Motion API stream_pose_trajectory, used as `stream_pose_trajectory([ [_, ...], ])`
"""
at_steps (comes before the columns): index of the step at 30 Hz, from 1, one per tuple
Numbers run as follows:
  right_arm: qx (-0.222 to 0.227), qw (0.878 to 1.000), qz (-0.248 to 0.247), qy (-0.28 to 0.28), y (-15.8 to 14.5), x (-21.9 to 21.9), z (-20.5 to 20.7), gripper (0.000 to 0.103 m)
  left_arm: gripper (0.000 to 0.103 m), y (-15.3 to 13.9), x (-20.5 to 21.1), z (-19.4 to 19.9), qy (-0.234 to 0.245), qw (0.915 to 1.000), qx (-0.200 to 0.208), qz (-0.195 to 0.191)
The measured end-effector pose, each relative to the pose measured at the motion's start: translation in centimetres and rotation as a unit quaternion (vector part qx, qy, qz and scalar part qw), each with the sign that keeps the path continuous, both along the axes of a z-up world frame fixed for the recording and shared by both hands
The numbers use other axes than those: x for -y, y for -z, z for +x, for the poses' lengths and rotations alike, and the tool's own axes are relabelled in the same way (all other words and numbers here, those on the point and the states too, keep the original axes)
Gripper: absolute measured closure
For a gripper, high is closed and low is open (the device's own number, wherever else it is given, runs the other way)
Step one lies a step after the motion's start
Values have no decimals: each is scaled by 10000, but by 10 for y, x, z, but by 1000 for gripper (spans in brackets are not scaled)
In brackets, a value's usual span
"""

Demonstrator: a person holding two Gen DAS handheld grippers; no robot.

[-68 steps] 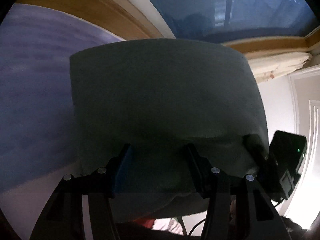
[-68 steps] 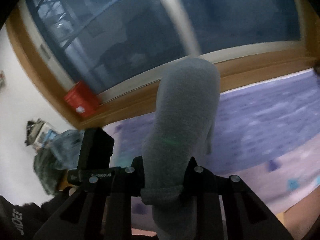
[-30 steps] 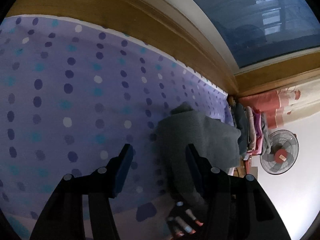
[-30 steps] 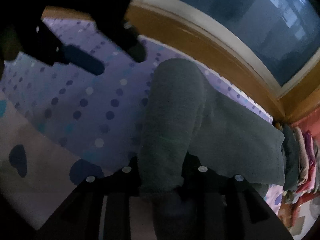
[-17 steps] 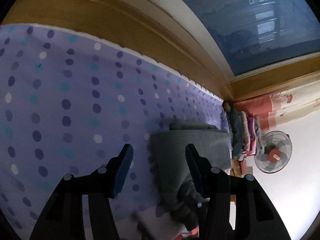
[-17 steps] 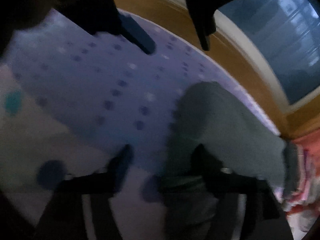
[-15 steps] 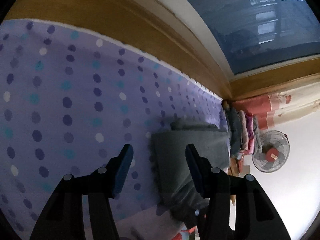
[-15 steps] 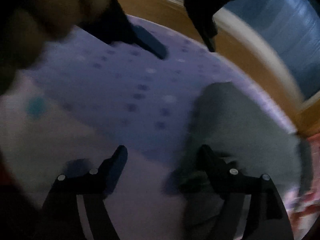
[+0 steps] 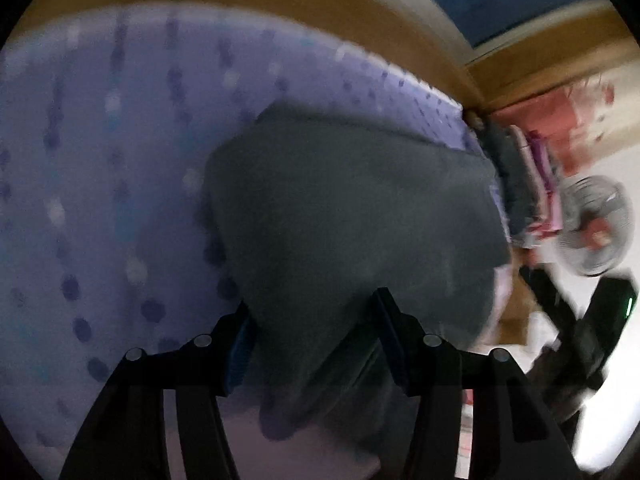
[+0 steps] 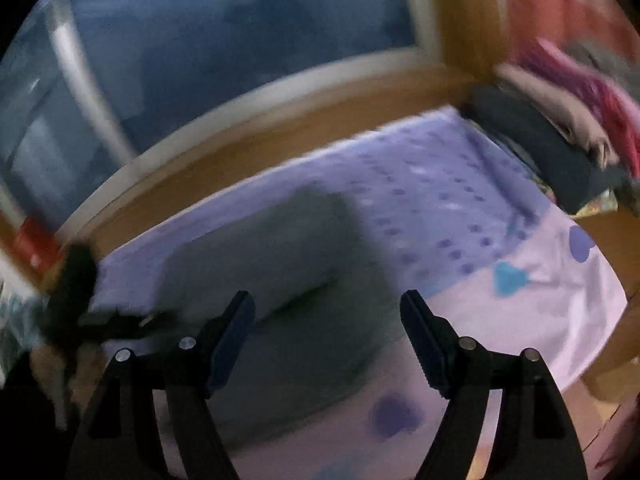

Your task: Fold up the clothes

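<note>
Right wrist view: my right hand-held gripper (image 10: 327,318) gapes wide with nothing in it, hovering over the grey garment (image 10: 280,280) lying folded near the bed's front edge on the dotted purple sheet (image 10: 440,184). My left hand-held gripper (image 9: 314,334) is parted too, the garment's near edge between its fingers. A clothes stack (image 10: 560,120) sits past the bed's far right corner.

The folded garment (image 10: 280,280) lies on the bedsheet (image 10: 460,208); stacked clothes (image 10: 560,120), seemingly, sit beyond its far end.
</note>
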State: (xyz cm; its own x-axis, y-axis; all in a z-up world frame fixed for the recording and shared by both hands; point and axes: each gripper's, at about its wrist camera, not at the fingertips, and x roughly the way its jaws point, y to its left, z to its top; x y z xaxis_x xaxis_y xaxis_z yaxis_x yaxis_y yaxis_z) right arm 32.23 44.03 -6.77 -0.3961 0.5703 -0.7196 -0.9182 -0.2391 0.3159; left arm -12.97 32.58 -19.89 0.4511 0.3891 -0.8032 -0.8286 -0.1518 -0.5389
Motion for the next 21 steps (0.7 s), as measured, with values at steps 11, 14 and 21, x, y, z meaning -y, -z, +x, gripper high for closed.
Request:
stream_pose_trajectory([
  [11, -1215, 9640, -1406, -1905, 83, -51, -38, 35, 33, -39, -3, 66, -915, 9869, -1260, 430],
  [14, -1062, 9581, -1373, -2279, 83, -42, -56, 46, 33, -59, 9, 68, -1020, 9841, -1163, 869],
  [21, -753, 9537, -1073, -2705, 77, -28, -94, 50, 33, -51, 16, 41, -1414, 9833, -1024, 517],
])
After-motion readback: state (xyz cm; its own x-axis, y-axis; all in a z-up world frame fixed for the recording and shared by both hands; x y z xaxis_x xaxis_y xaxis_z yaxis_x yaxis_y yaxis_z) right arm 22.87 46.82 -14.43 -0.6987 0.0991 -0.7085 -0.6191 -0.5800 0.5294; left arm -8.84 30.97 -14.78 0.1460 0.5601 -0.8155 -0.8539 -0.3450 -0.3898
